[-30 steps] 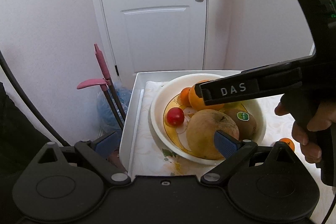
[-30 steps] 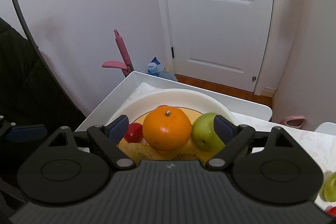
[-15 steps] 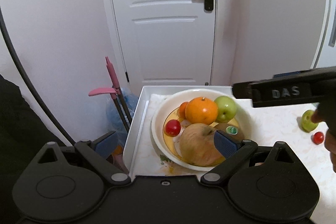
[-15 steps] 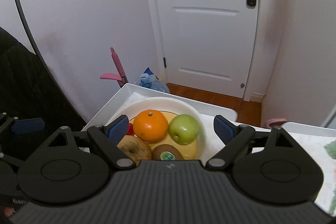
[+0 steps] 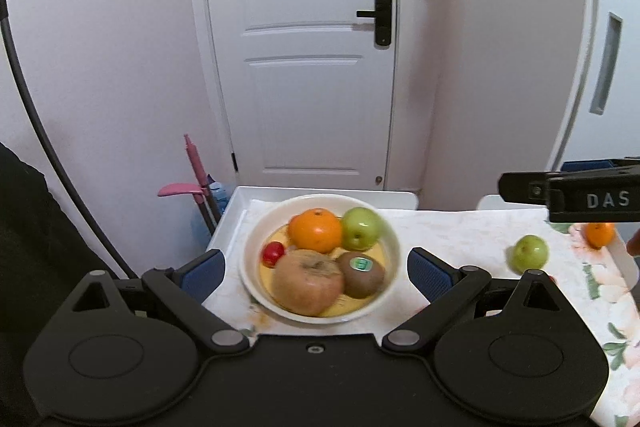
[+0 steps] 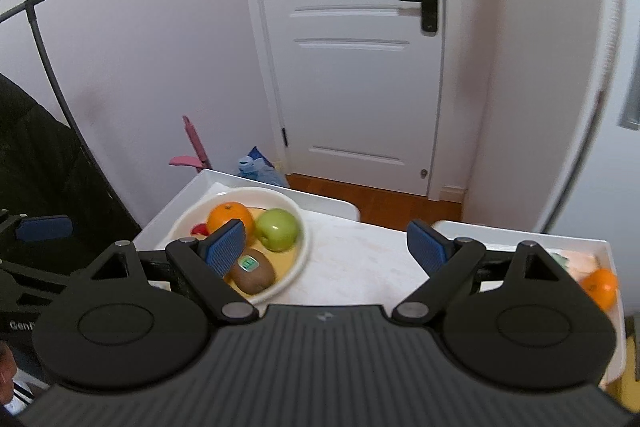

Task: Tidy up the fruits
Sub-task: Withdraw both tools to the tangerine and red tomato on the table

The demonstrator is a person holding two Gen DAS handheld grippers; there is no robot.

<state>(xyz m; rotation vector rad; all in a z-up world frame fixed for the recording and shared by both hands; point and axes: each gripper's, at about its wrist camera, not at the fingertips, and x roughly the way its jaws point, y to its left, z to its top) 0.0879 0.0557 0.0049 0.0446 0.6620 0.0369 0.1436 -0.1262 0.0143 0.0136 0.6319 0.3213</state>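
Observation:
A white bowl on the table's left end holds an orange, a green apple, a brown pear, a kiwi and a small red fruit. A second green apple and a small orange lie loose on the table to the right. My left gripper is open and empty, raised in front of the bowl. My right gripper is open and empty, above the table right of the bowl; it also shows at the right of the left wrist view.
The table wears a floral cloth with raised white edges. A pink-handled tool and a blue bottle stand on the floor at the left. A white door is behind. A small orange lies at the table's right end.
Both grippers have pulled back and risen from the bowl. My right gripper has swung right, away from over the fruit. The orange and green apple now lie uncovered in the bowl.

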